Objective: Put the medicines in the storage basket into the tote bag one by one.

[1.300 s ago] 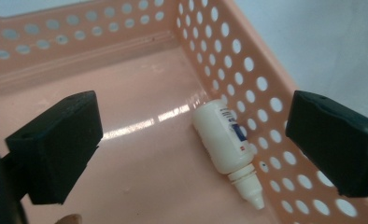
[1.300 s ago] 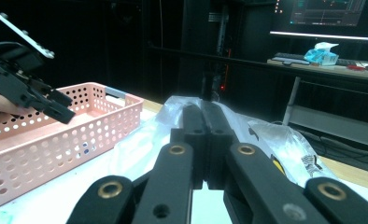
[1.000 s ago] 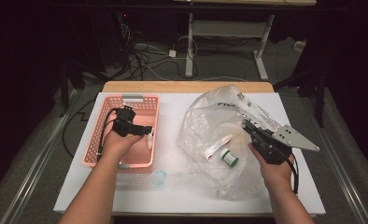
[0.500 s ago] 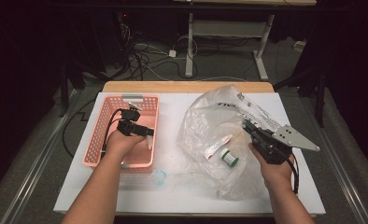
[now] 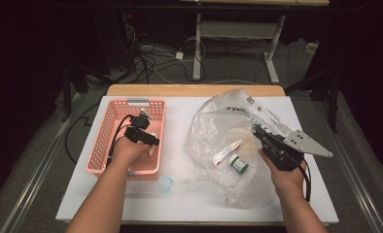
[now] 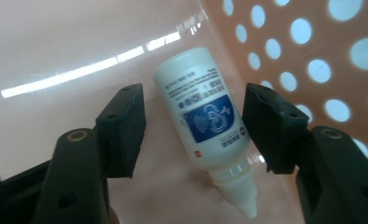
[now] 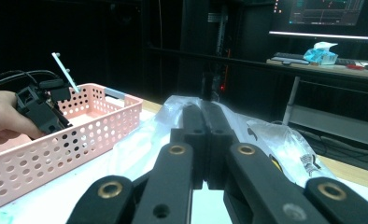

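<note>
A white dropper bottle (image 6: 205,116) with a blue label lies on the floor of the pink perforated basket (image 5: 107,141), close to its right wall. My left gripper (image 5: 154,142) reaches down into the basket. In the left gripper view its jaws (image 6: 194,126) straddle the bottle; they have just been closing, and a gap remains at each pad. My right gripper (image 5: 255,130) is shut at the right edge of a clear plastic bag (image 5: 218,126). In the right gripper view the film peaks at its closed tips (image 7: 204,112).
Inside the bag lie a white tube (image 5: 227,152) and a small green-capped jar (image 5: 238,163). A small clear cup (image 5: 165,184) sits on the white table (image 5: 180,204) below the basket. Cables and desk legs stand beyond the far edge.
My left gripper has turned and dipped toward the basket's right wall, and its jaws have narrowed around the bottle. The right gripper and the bag have not moved.
</note>
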Demonstrator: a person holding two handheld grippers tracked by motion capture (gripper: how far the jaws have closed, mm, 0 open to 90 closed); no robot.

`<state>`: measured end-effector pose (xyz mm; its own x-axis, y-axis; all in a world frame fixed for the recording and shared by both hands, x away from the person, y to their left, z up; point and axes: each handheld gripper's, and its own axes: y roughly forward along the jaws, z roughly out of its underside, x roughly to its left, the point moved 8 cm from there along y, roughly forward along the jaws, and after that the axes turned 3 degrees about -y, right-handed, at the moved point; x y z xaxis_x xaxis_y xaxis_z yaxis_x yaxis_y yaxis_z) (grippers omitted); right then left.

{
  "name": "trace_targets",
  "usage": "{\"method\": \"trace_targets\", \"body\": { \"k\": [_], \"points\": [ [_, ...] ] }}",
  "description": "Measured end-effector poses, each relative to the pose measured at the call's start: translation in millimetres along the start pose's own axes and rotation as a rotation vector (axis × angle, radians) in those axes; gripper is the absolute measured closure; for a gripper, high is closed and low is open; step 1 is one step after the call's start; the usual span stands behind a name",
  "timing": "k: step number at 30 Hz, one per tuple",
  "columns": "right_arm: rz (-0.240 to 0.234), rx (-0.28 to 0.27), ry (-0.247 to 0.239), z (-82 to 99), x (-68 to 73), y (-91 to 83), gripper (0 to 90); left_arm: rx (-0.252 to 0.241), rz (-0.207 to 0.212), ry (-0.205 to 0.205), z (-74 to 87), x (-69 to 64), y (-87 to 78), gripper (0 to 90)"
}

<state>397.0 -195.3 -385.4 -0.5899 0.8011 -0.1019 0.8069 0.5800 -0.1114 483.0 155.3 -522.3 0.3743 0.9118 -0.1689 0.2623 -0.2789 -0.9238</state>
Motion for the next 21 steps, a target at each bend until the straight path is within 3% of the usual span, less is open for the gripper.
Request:
{"method": "trace_targets", "body": {
  "k": [3, 9, 21],
  "points": [
    [-0.001, 0.000, 0.000, -0.1, 0.2, 0.0, 90.0, 0.027, -0.030, 0.014, 1.8, -0.4, 3.1, 43.0],
    [0.001, 0.000, -0.005, -0.3, -0.6, -0.9, 90.0, 0.029, -0.078, 0.044, 1.7, -1.3, 3.9, 51.4],
    [0.003, -0.006, -0.003, -2.2, -0.8, -2.1, 90.0, 0.018, -0.068, 0.031, 1.0, -1.1, 1.8, 57.8]
  ]
}}
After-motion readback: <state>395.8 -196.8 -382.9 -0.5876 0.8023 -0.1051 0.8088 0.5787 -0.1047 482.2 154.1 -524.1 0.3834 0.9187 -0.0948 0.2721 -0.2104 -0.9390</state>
